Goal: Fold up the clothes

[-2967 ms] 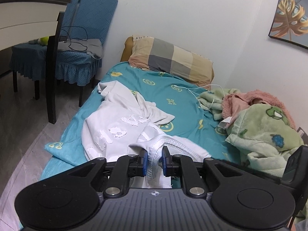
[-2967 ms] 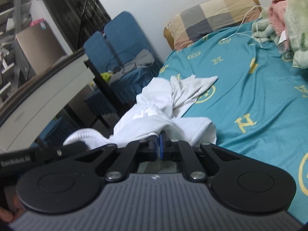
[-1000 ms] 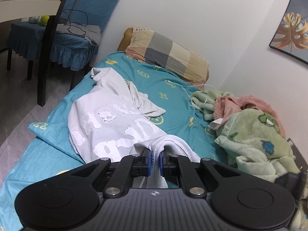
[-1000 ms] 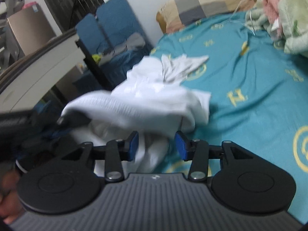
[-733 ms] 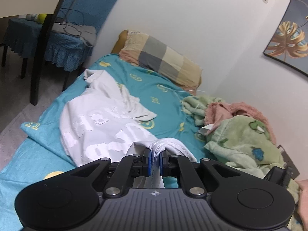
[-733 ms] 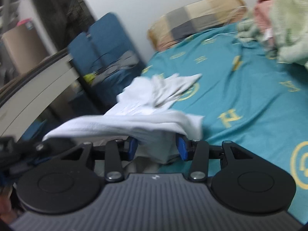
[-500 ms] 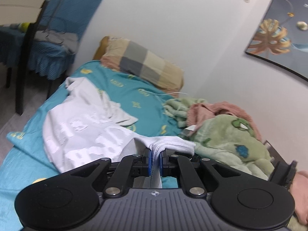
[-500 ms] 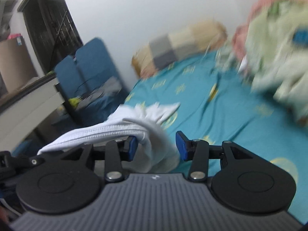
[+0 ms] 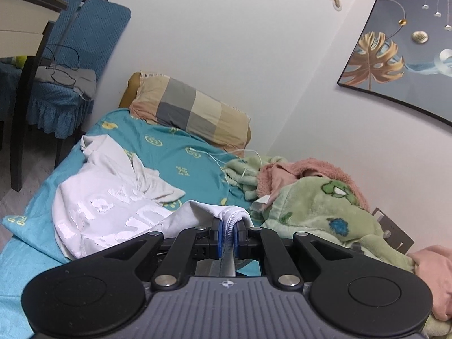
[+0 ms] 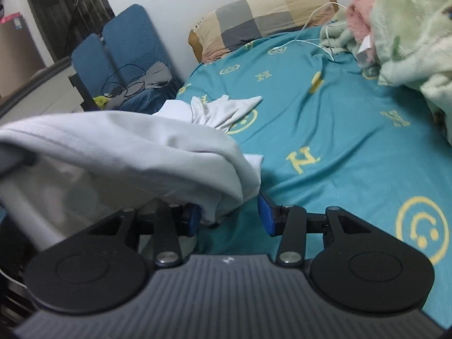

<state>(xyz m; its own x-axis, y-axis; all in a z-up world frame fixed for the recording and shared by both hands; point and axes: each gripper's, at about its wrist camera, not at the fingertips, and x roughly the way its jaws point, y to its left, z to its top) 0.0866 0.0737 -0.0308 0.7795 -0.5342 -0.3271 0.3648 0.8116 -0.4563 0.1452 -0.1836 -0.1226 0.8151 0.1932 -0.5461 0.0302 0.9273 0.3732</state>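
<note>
Left wrist view: the left gripper (image 9: pixel 226 236) is clenched on the ribbed hem of the white sweatshirt (image 9: pixel 113 206), whose body lies spread on the teal bedsheet (image 9: pixel 175 155) before a checked pillow (image 9: pixel 192 113).

Right wrist view: the right gripper (image 10: pixel 229 216) stands released, jaws apart; a lifted sweatshirt fold (image 10: pixel 127 152) drapes over its left finger.

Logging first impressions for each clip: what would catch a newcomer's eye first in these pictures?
Most striking is the white sweatshirt sprawled on the near left of the teal bedsheet, its ribbed hem pinched in the shut left gripper. The right gripper stands open with a fold of that cloth draped over its left finger. Behind, a checked pillow lies against the wall, and a heap of green and pink blankets fills the bed's right side.
</note>
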